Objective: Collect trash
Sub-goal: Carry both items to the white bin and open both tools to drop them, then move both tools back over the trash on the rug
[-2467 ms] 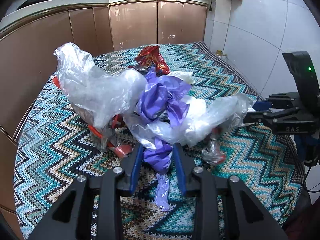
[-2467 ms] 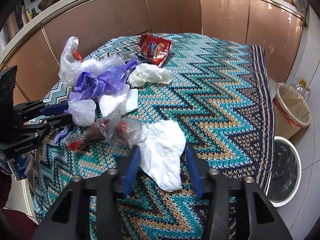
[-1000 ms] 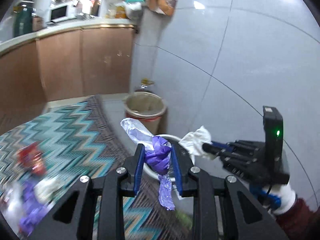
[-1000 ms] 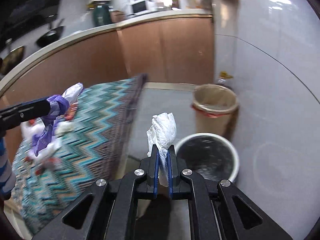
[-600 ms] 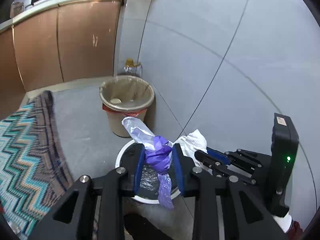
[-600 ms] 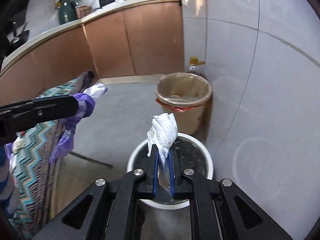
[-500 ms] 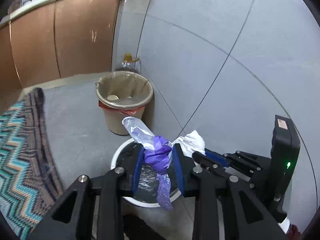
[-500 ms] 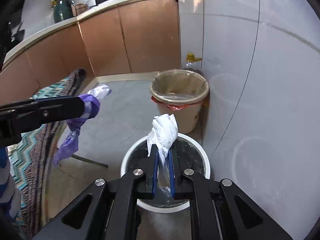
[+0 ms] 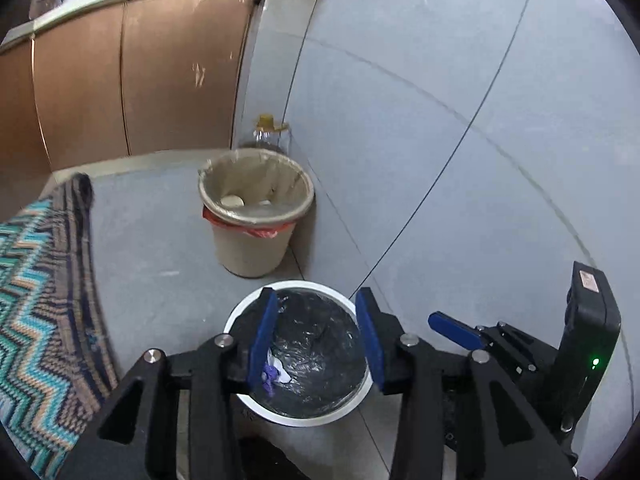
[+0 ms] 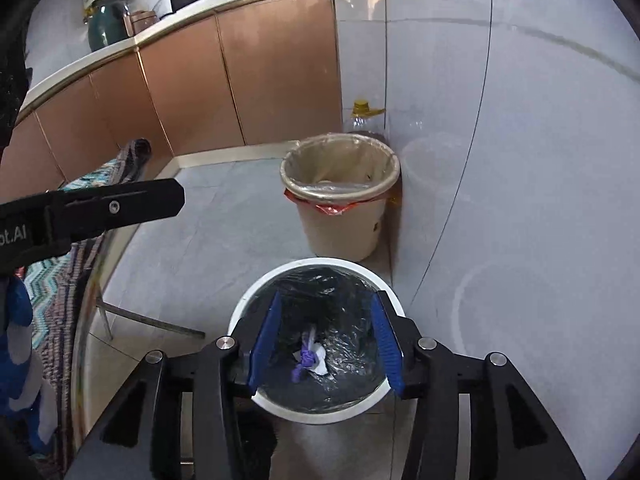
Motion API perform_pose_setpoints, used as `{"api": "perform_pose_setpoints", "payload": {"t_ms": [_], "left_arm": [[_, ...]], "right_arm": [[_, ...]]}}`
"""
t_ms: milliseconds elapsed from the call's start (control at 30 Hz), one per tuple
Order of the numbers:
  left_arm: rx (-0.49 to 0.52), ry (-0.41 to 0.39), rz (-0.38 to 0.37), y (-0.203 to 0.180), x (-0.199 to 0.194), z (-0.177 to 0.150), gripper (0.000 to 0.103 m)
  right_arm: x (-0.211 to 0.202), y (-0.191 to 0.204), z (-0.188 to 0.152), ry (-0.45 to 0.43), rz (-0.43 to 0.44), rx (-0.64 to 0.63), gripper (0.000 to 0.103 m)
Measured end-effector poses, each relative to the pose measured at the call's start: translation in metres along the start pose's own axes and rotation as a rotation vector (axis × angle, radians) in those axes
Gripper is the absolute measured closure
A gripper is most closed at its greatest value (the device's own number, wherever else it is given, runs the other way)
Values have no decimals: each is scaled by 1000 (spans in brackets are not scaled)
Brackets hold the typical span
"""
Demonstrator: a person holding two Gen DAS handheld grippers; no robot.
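A white bin with a black liner [image 9: 256, 404] stands on the floor below both grippers; it also shows in the right wrist view [image 10: 320, 414]. A purple plastic bag [image 10: 304, 358] and a white tissue [image 10: 320, 366] lie at its bottom; both show in the left wrist view, bag [image 9: 270, 376] and tissue [image 9: 282, 376]. My left gripper [image 9: 316, 336] is open and empty above the bin. My right gripper [image 10: 324, 340] is open and empty above it too. The right gripper appears in the left wrist view [image 9: 452, 330], and a left gripper finger appears in the right wrist view [image 10: 120, 208].
A beige bin with a clear liner [image 9: 256, 236] stands behind the white one [image 10: 340, 216], by the tiled wall. A bottle with a yellow cap [image 10: 364, 118] stands behind it. The table with a zigzag cloth [image 9: 36, 300] is at the left. Brown cabinets [image 10: 240, 80] line the back.
Both grippers moved over the white bin and opened. The purple bag and the white tissue dropped from the jaws into the bin.
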State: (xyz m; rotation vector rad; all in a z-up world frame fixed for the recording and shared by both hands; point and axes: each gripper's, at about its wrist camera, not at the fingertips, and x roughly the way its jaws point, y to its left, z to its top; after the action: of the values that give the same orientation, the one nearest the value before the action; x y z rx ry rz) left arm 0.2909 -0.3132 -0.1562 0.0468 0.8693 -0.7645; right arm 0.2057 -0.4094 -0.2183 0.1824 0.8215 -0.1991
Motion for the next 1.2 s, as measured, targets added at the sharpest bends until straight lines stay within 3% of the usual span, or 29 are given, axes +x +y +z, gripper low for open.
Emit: {"api": "perform_pose_setpoints", "payload": {"t_ms": [267, 567, 967, 1200], "left_arm": [[35, -130, 64, 1, -106, -19, 64], [58, -274, 162, 14, -232, -61, 62], [-50, -415, 369, 88, -372, -131, 46], [-125, -484, 486, 125, -433, -169, 46]], "right_arm": [[-75, 32, -5, -104, 45, -20, 55], [-181, 82, -6, -250, 113, -103, 51], [-271, 149, -27, -358, 243, -226, 50], [-303, 176, -42, -387, 330, -275, 47]]}}
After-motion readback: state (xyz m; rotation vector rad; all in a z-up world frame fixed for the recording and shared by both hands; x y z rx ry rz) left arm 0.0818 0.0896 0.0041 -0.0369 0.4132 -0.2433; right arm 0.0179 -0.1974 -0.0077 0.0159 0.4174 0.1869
